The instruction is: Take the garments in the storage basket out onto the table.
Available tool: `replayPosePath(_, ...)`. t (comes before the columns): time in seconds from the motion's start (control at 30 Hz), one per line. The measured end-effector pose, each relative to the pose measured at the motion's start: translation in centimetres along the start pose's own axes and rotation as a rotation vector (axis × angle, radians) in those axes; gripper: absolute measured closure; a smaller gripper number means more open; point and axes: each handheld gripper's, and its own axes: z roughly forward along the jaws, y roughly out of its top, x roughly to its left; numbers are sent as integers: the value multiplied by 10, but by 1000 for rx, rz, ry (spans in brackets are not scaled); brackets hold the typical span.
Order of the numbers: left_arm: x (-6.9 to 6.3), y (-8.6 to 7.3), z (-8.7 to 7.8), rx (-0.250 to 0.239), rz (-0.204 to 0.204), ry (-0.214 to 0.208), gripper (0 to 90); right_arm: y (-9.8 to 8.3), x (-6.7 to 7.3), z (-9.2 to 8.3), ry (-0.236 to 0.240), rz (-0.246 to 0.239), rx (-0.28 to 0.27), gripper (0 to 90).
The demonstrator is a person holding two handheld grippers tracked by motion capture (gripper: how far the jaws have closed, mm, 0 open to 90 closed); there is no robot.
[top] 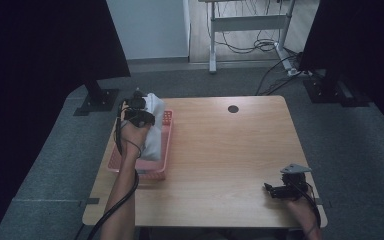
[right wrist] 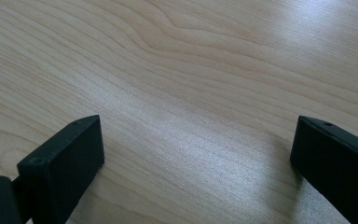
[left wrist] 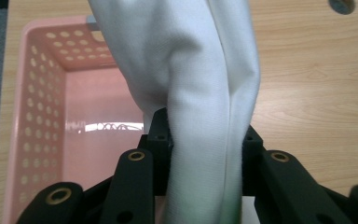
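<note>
A pale wooden surface [top: 220, 160] stands on grey carpet, a round dark hole [top: 233, 109] near its far edge. At its left side sits a pink perforated basket [top: 166, 150], its long side running away from you.

Your left forearm [top: 122, 190] reaches forward from the bottom edge, stretched nearly straight over the basket, the cable trailing back along it. Your left gripper [top: 139, 114] hangs at the basket's far end, its jaws clamped on a white cloth [left wrist: 191, 84]. In the left gripper view the cloth rises in a thick fold from between the jaws, with the basket's pink floor to its left and bare wood to its right. From above, the cloth drapes from the gripper down into the basket.

Your right hand [top: 300, 202] rests low at the near right corner of the surface, well apart from the basket. Your right gripper [top: 275, 190] points left across the wood, grey plate on top. In the right gripper view its jaws stand wide apart just above the bare wood grain, with nothing between them.
</note>
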Motion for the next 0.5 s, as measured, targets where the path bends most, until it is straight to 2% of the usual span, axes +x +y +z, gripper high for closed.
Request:
replayPosePath(0.13, -5, 2, -1, -5, 2, -3, 670, 0, 0, 0, 0, 0, 0, 23)
replayPosePath(0.5, -32, 10, -3, -19, 33, -36, 670, 0, 0, 0, 0, -1, 0, 23)
